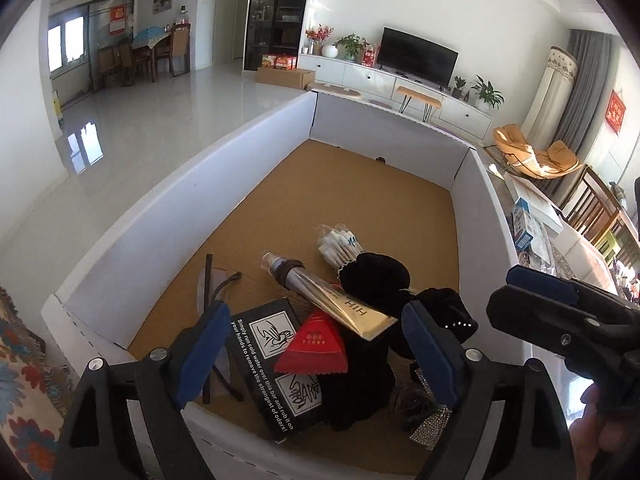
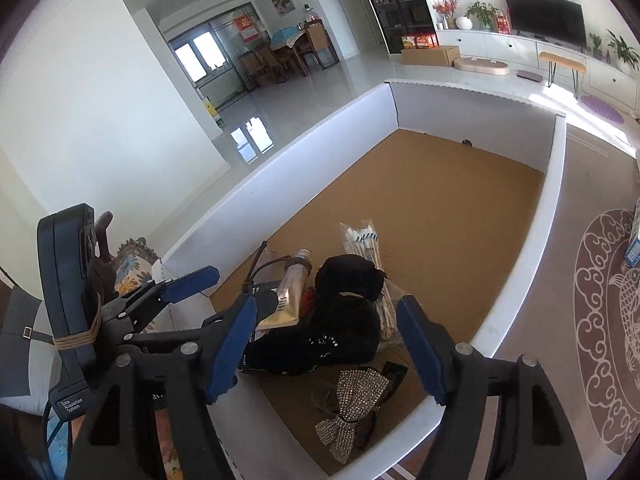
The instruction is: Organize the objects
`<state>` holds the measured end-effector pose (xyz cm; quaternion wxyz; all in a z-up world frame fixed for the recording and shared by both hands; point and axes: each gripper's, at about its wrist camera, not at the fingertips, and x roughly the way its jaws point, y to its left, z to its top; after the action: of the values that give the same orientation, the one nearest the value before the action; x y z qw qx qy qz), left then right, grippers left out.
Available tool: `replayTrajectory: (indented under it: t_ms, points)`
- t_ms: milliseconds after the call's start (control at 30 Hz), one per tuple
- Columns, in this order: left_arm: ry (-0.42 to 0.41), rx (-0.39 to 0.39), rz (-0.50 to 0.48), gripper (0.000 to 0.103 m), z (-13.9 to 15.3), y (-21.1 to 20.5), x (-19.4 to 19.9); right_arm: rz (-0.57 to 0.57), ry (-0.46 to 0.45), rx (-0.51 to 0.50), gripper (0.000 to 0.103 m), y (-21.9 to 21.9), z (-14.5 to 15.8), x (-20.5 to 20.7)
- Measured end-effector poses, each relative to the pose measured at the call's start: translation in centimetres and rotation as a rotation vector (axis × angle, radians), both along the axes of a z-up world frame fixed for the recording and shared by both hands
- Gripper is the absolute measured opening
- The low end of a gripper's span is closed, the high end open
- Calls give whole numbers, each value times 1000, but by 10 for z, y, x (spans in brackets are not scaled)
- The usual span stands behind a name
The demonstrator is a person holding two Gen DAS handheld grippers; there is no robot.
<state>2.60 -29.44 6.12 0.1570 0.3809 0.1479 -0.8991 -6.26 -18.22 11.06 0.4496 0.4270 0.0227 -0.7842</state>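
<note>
Left-wrist view — both blue-padded jaws of the left gripper (image 1: 316, 354) stand apart with nothing pressed between them; the pile merely shows through the gap. Judged step: approach before a first pick, since every item lies heaped at the near end of the white box (image 1: 168, 216) and its cork floor from 12 to 2 o'clock is bare. At the heap's centre a gold tube (image 1: 332, 300) lies slanted across a black printed box (image 1: 266, 364) and a red triangular packet (image 1: 312, 346); at 1 o'clock of the tube sits a clear pack of white sticks (image 1: 340, 242), partly under a black fabric bundle (image 1: 376, 280). At 4 o'clock the right gripper (image 1: 532, 292) enters, a hand (image 1: 596, 424) behind it.

Right-wrist view — the right gripper (image 2: 324, 350) likewise has its jaws parted and empty, framing the black fabric bundle (image 2: 340, 320). A rhinestone bow (image 2: 352, 404) lies at 6 o'clock of the bundle, nearest the box wall (image 2: 328, 148); the gold tube (image 2: 290, 296) is at 10 o'clock, the stick pack (image 2: 364, 240) at 12 o'clock. The left gripper (image 2: 188, 284) shows at 9 o'clock.

Next move, as a judgement: choose 1 topmost item — tube or bundle — and descend squarely, as overlapping pieces may drag neighbours along.
</note>
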Motion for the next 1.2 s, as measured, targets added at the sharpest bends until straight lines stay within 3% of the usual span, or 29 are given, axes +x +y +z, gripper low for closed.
replayTrajectory:
  t_ms: [167,300,433,700,833,967,1100,1200]
  points:
    - [42,-15,-43,88,9,35,-1,-134,210,-12,98,70,16,9]
    - [52,-49,-96,88,14,66,-5,-242,301,116,99,123,-2,2]
    - [45,-75,-133,88,16,90,-7,-341,259,248,99,184,-37,-13]
    - [39,-120,-177,88,22,119,-15,-482,188,329,99,279,-77,-24]
    - [59,-106,-226,89,28,140,-14,-526,171,377,99,298,-93,-27]
    - [63,-75,-344,89,29,182,-17,-572,163,400,99,315,-100,-34]
    - [7,-40,-479,89,11,231,-34,-618,151,390,99,327,-104,-36]
    - [-36,-41,-520,89,-6,256,-55,-635,155,398,99,326,-104,-37]
